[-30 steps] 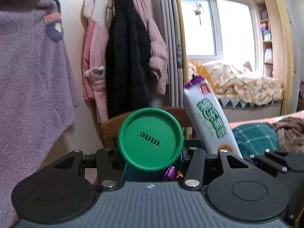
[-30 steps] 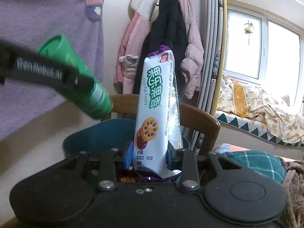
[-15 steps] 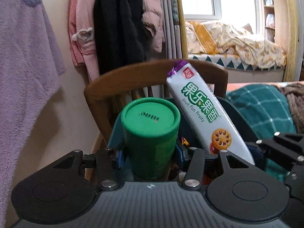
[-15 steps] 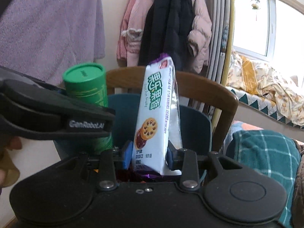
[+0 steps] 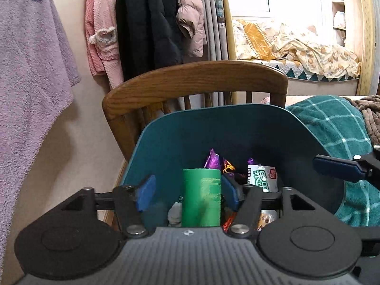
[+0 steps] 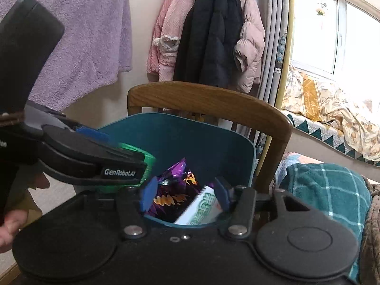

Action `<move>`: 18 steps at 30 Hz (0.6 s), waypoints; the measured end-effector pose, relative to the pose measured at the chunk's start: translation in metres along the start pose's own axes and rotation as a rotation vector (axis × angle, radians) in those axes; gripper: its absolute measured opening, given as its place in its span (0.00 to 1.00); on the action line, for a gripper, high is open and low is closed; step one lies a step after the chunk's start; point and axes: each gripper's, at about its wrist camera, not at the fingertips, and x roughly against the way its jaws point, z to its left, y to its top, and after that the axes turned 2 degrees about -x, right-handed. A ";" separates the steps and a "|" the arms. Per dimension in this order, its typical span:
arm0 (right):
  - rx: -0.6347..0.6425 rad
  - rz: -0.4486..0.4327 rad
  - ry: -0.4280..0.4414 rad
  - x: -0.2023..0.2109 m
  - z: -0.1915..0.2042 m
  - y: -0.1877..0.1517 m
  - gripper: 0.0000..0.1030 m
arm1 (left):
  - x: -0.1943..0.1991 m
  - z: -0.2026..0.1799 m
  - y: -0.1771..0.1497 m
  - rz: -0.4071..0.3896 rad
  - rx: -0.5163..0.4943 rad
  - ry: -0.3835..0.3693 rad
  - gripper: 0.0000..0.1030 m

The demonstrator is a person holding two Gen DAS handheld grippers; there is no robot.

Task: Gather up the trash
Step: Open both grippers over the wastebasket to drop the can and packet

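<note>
A teal bin (image 5: 237, 128) stands in front of a wooden chair. My left gripper (image 5: 187, 194) is open over the bin; the green can (image 5: 201, 199) sits between its spread fingers, free of the left pad and close against the right one. My right gripper (image 6: 185, 194) is open above the bin (image 6: 180, 137). The white biscuit packet (image 6: 201, 209) lies in the bin below it, beside purple wrappers (image 6: 175, 185). The packet also shows in the left wrist view (image 5: 261, 178). The green can (image 6: 142, 159) shows behind the left gripper's body in the right wrist view.
The wooden chair back (image 5: 194, 80) rises behind the bin. Coats and a purple robe (image 5: 30, 71) hang on the wall. A teal checked blanket (image 5: 342, 128) lies to the right. A bed with yellow bedding (image 5: 296, 49) stands by the window.
Both grippers tilted down over the bin and opened. The green can and the biscuit packet dropped from the fingers into the bin.
</note>
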 end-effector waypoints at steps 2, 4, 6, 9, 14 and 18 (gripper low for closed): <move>0.001 -0.006 -0.002 0.004 0.000 0.000 0.54 | 0.006 0.001 0.000 -0.017 -0.003 0.006 0.68; -0.001 -0.014 -0.001 0.008 -0.001 0.001 0.56 | 0.013 0.002 0.001 -0.033 -0.006 0.013 0.69; -0.001 -0.024 0.000 0.013 -0.002 0.002 0.58 | 0.019 0.004 0.002 -0.043 -0.005 0.015 0.71; -0.007 -0.039 0.010 0.023 -0.004 0.005 0.62 | 0.031 0.005 0.003 -0.061 -0.018 0.018 0.73; 0.001 -0.062 0.014 0.043 -0.007 0.010 0.65 | 0.051 0.006 0.002 -0.079 -0.030 0.007 0.73; -0.004 -0.077 0.030 0.058 -0.008 0.013 0.71 | 0.065 0.006 0.000 -0.079 -0.037 0.003 0.73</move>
